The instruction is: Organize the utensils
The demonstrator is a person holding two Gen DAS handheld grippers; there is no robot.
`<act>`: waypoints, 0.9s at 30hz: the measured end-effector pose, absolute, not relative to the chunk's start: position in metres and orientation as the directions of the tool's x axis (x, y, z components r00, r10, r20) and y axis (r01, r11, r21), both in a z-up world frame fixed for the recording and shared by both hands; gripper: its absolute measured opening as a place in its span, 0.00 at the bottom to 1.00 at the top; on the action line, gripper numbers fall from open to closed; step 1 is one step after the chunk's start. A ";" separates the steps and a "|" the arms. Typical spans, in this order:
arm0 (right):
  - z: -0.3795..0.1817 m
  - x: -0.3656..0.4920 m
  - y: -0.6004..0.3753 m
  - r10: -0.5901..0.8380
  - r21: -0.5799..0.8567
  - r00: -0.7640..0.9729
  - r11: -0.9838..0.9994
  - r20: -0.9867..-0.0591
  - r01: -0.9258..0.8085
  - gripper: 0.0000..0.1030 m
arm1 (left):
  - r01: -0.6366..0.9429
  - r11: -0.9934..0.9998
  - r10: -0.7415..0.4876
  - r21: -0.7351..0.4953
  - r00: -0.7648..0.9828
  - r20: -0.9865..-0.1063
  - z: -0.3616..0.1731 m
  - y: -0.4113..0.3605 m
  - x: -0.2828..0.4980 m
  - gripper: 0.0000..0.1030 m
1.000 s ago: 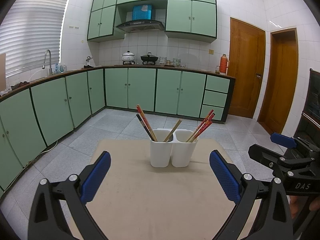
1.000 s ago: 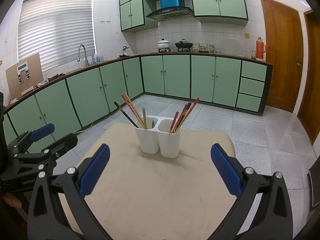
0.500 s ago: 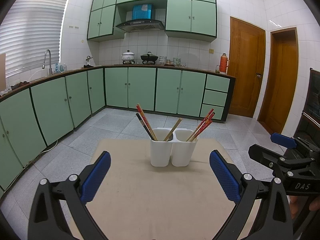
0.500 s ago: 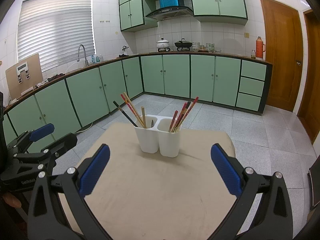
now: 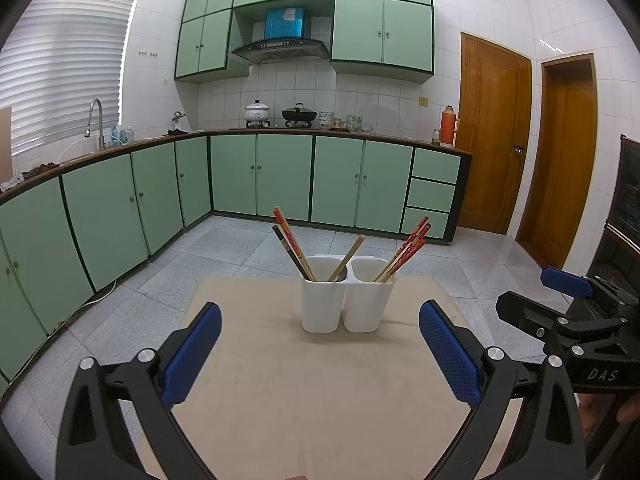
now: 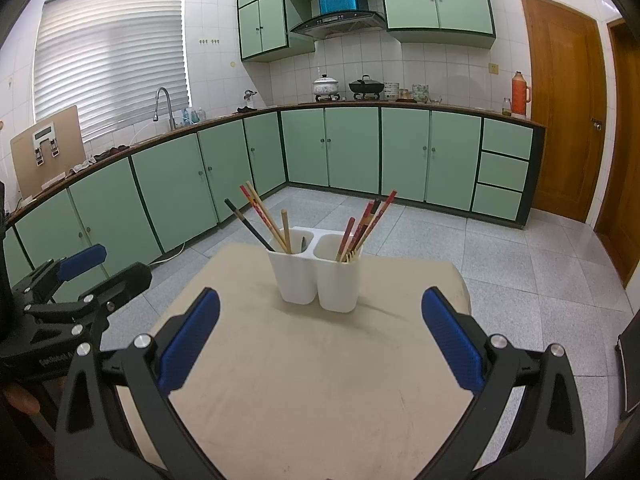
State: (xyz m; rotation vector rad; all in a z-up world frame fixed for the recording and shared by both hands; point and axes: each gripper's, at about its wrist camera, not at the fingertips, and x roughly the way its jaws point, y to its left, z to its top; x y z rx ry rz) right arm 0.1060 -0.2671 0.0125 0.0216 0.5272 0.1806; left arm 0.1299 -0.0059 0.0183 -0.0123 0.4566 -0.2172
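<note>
A white two-compartment utensil holder [image 5: 346, 300] stands upright near the far end of a beige table [image 5: 300, 408]; it also shows in the right wrist view [image 6: 318, 280]. Its left compartment holds a black, a red and plain wooden chopsticks [image 5: 290, 246]. Its right compartment holds several red chopsticks [image 5: 406, 250]. My left gripper [image 5: 320, 356] is open and empty, short of the holder. My right gripper [image 6: 320, 344] is open and empty, also short of it. The right gripper shows at the right of the left wrist view [image 5: 568, 316].
The table [image 6: 312, 380] stands on a grey tiled floor [image 6: 540, 280]. Green cabinets [image 5: 280, 180] run along the far and left walls. Wooden doors [image 5: 496, 136] are at the far right. A dark cabinet edge [image 5: 624, 216] stands at the right.
</note>
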 end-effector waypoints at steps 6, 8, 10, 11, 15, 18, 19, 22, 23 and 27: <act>0.009 0.106 -0.267 0.177 0.068 0.848 0.984 -0.500 -0.165 0.95 | 0.205 0.977 -0.211 -0.060 0.873 -0.439 0.015 -0.005 0.130 0.94; 0.009 0.107 -0.267 0.176 0.067 0.847 0.984 -0.501 -0.165 0.95 | 0.204 0.977 -0.210 -0.061 0.873 -0.440 0.014 -0.005 0.130 0.94; 0.008 0.107 -0.267 0.175 0.066 0.848 0.984 -0.501 -0.164 0.95 | 0.204 0.977 -0.210 -0.062 0.873 -0.440 0.014 -0.005 0.130 0.94; 0.008 0.107 -0.268 0.176 0.067 0.847 0.984 -0.501 -0.165 0.95 | 0.204 0.977 -0.211 -0.063 0.873 -0.440 0.014 -0.005 0.129 0.94; 0.006 0.107 -0.268 0.176 0.068 0.847 0.984 -0.502 -0.164 0.95 | 0.205 0.977 -0.210 -0.058 0.873 -0.440 0.013 -0.004 0.129 0.94; 0.002 0.107 -0.269 0.173 0.068 0.845 0.985 -0.505 -0.161 0.95 | 0.205 0.977 -0.208 -0.055 0.873 -0.441 0.012 -0.004 0.128 0.94; 0.001 0.107 -0.269 0.172 0.067 0.845 0.985 -0.506 -0.160 0.95 | 0.204 0.977 -0.208 -0.056 0.873 -0.441 0.012 -0.004 0.129 0.94; -0.001 0.107 -0.271 0.169 0.066 0.845 0.985 -0.508 -0.157 0.95 | 0.201 0.978 -0.206 -0.058 0.873 -0.441 0.012 -0.006 0.130 0.94; -0.001 0.107 -0.271 0.168 0.066 0.845 0.985 -0.508 -0.156 0.95 | 0.200 0.978 -0.205 -0.059 0.874 -0.441 0.012 -0.005 0.129 0.94; -0.001 0.108 -0.272 0.169 0.067 0.844 0.985 -0.510 -0.156 0.95 | 0.194 0.979 -0.199 -0.056 0.877 -0.438 0.012 -0.006 0.129 0.94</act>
